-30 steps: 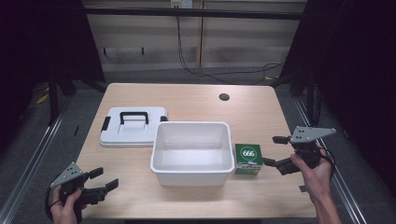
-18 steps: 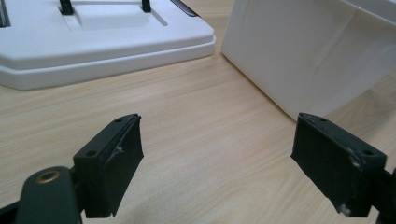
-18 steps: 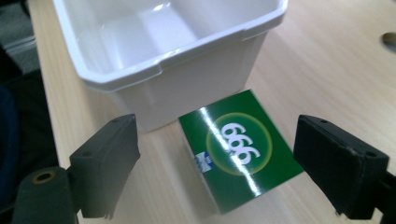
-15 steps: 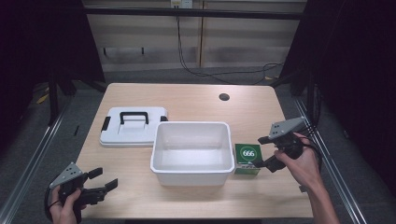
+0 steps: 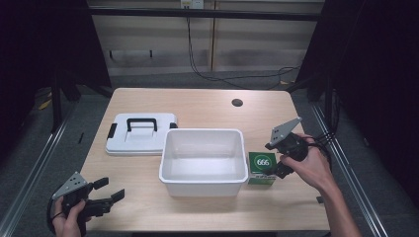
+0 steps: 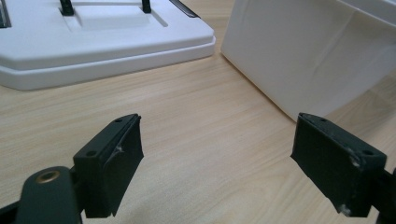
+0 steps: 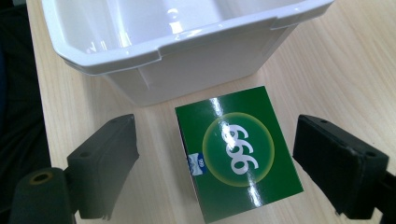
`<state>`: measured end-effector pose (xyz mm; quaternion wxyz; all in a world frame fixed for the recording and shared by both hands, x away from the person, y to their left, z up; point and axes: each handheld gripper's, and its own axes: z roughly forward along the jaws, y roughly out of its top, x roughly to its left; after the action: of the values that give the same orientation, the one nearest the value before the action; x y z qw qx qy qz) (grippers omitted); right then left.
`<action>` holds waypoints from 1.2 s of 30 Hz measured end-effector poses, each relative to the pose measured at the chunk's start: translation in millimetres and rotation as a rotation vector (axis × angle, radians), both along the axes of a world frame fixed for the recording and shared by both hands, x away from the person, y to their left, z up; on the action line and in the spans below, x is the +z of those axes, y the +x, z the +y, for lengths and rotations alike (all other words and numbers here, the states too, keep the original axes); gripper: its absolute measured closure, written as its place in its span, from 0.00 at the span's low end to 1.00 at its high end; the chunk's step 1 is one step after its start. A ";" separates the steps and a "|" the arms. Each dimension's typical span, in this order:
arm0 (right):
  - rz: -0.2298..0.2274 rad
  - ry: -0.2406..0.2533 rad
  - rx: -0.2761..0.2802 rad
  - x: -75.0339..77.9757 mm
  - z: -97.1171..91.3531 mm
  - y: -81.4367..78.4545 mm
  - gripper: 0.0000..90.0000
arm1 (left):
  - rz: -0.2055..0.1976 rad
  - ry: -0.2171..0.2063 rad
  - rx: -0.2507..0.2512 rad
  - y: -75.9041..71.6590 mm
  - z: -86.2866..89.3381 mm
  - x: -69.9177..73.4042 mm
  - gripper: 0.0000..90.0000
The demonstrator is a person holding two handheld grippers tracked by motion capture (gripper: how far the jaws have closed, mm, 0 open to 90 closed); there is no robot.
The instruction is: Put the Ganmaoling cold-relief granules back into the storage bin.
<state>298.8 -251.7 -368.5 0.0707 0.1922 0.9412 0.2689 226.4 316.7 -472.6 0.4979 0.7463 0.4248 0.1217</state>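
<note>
Green box [image 5: 261, 166] marked "666" stands on the table [image 5: 207, 106] just beside the white bin [image 5: 203, 160], whose interior holds nothing. Right hand-held gripper [image 7: 243, 163] straddles the box, jaws spread, untouching. Left hand-held gripper [image 5: 101, 195] also gapes. White lid [image 5: 140, 134] lies beside the bin.
</note>
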 end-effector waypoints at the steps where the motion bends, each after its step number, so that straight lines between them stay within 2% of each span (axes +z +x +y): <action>1: 0.000 0.000 0.000 0.0 0.0 0.0 0.15 | 0.000 0.000 0.000 0.0 0.0 0.0 0.18; 4: 0.000 -0.027 0.016 1.0 5.1 2.4 0.15 | 0.001 -0.001 -0.001 0.2 -0.1 -0.3 0.18; 6: 0.019 -0.046 0.021 1.3 5.6 3.9 0.15 | 0.000 0.002 -0.001 0.2 -0.3 -0.1 0.18; 8: 0.002 -0.054 0.021 2.2 4.1 6.3 0.13 | 0.000 0.000 -0.001 0.1 -0.3 -0.2 0.18; 10: 0.006 -0.046 0.030 1.1 2.5 11.7 0.13 | 0.001 0.007 -0.006 0.6 0.1 -0.4 0.18; 13: 0.016 -0.113 0.040 -2.4 4.4 18.7 0.11 | -0.001 0.001 -0.002 -0.1 -0.2 -0.2 0.18; 18: 0.044 -0.209 0.096 -9.1 13.8 25.4 0.11 | 0.002 0.003 -0.003 0.4 0.1 -0.5 0.18; 20: 0.060 -0.253 0.096 -11.1 17.4 27.3 0.11 | 0.000 0.005 -0.008 0.2 -0.1 -0.4 0.18; 22: 0.060 -0.256 0.098 -12.2 19.9 30.1 0.11 | 0.001 0.003 -0.009 0.0 -0.4 -0.5 0.18; 24: 0.079 -0.257 0.098 -14.1 21.9 31.8 0.11 | 0.000 0.003 -0.004 -0.2 -0.3 -0.3 0.18; 28: 0.101 -0.282 0.135 -18.6 24.3 34.5 0.11 | -0.001 0.005 0.001 -0.1 0.4 -0.4 0.18; 30: 0.118 -0.306 0.150 -21.5 26.3 35.2 0.10 | -0.001 0.006 -0.001 0.0 0.3 -0.4 0.18; 31: 0.124 -0.325 0.179 -23.0 27.8 35.9 0.10 | -0.001 0.005 -0.002 0.1 -0.1 -0.4 0.18; 36: 0.133 -0.374 0.199 -21.9 32.9 38.3 0.11 | 0.000 0.004 -0.006 -0.2 -0.6 -0.5 0.18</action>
<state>337.0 -218.8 -390.4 0.0157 0.0992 0.9915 0.0821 226.2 316.1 -473.0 0.4968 0.7485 0.4222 0.1208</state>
